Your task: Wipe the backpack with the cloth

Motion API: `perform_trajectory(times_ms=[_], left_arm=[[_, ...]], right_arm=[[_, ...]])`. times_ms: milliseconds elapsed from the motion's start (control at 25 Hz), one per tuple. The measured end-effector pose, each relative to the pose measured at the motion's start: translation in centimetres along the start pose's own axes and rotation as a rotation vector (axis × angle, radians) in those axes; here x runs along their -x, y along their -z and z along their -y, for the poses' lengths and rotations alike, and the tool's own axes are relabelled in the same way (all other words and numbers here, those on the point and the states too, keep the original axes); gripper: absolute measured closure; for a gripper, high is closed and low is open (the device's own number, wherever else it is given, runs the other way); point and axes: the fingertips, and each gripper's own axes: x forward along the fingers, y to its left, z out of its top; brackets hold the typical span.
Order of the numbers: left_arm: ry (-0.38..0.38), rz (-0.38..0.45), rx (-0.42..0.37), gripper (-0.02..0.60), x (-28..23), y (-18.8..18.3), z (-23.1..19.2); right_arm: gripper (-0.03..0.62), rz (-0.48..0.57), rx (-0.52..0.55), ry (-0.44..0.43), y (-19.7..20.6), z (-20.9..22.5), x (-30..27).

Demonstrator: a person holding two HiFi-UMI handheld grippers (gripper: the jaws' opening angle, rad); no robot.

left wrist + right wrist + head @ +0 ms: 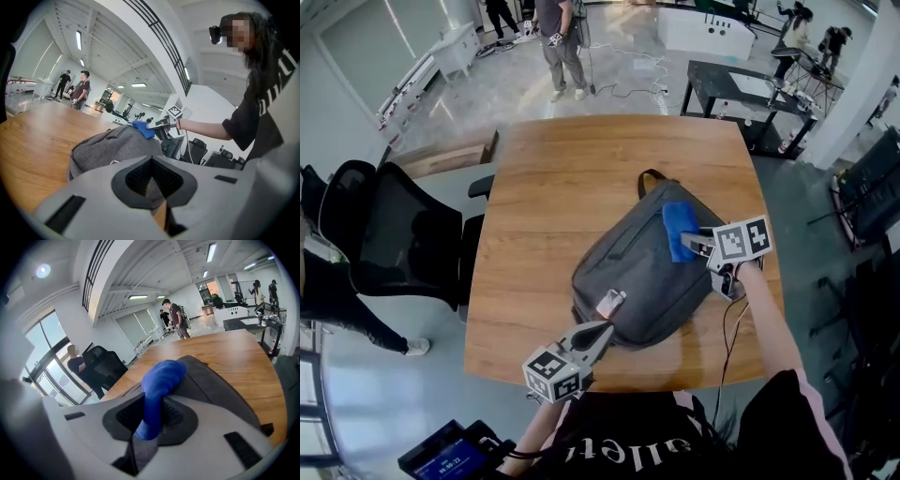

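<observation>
- Two tongs are pointing at a grey backpack point(642, 267), which is lying flat near the middle of the wooden counter point(553, 187), its black carry handle point(652, 176) facing the far edge.
- The right tongs point(698, 242) are pinching a blue cloth point(678, 228) and pointing in from the counter's right side.
- In the right gripper view, the cloth point(159, 380) is standing up between the pads of the right tongs point(154, 401) and folding forward over the backpack's grey fabric point(211, 380).
- From the head view, the cloth is lying against the backpack's upper right part, near the carry handle.
- The left tongs point(605, 330) are pressed together at the tips and pointing at the backpack's near edge, just beside a small pale tag point(611, 302). Whether they are touching the fabric cannot be told.
- In the left gripper view, the left tongs point(150, 159) are meeting at their tips, and the backpack point(112, 145) is rising just beyond them. The cloth point(143, 128) is showing at the bag's far end.
- The counter point(33, 136) is stretching away bare to the left of the bag in that view.
- A black office chair point(403, 239) is standing off the counter's left side.
- A person point(561, 42) is standing on the floor well beyond the far edge.
</observation>
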Motion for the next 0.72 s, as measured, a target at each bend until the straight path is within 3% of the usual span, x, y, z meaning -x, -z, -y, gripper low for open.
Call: perform_trajectory(times_ms=[320,720], left_arm=[[0.056,-0.029,-0.021,0.584,-2.0,-0.2,1.6],[0.083,-0.055,-0.031,0.583,-3.4,0.4,3.1]], right_arm=[[0.516,-0.021,0.056,0.115,7.5,2.8,6.8],[0.516,-0.068,-0.077,0.157,15.9,5.6,9.6]])
